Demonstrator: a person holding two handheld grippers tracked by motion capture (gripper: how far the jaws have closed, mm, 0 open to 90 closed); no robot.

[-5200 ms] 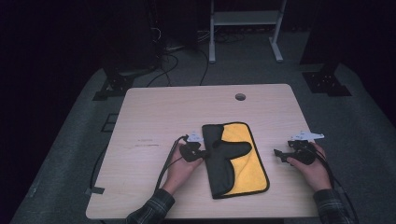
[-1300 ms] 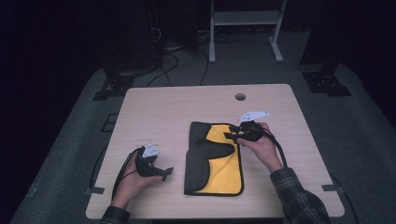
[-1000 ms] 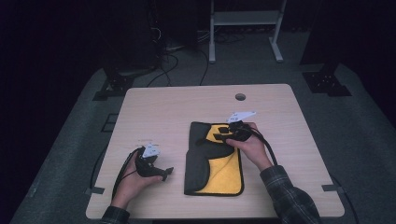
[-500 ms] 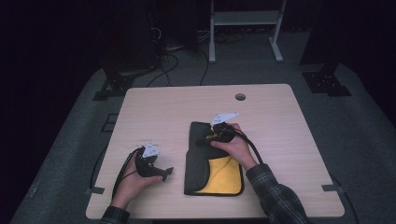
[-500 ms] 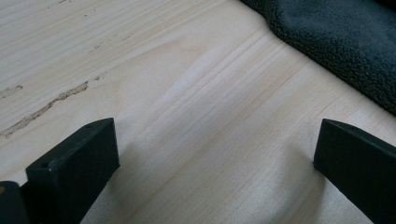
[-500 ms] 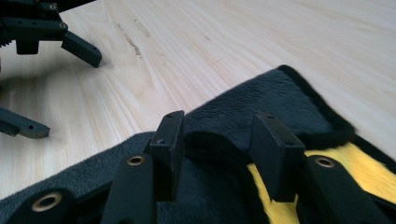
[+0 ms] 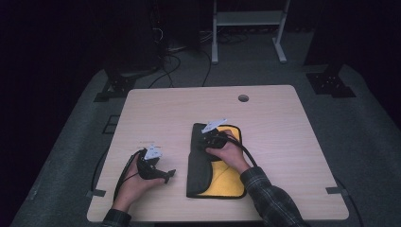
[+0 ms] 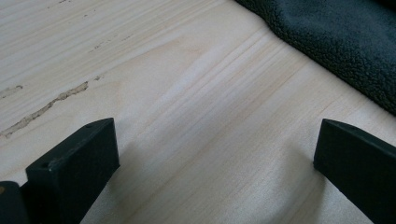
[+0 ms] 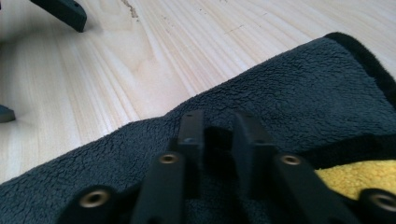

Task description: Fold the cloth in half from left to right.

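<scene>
Your right gripper (image 7: 206, 140) sits on the upper part of the folded cloth (image 7: 198, 165), its jaws drawn nearly together in the right gripper view with dark fleece (image 9: 280, 107) at their tips; whether a fold is actually pinched between them cannot be confirmed. The cloth lies mid-table (image 7: 283, 123), its long axis running away from you, the dark layer over its left side and yellow lining (image 7: 222, 182) exposed at the right and near end. Your left gripper (image 7: 163, 175) rests on bare wood just left of the cloth's edge, jaws spread wide and empty, so the right hand is the nearer one for any further fold.
</scene>
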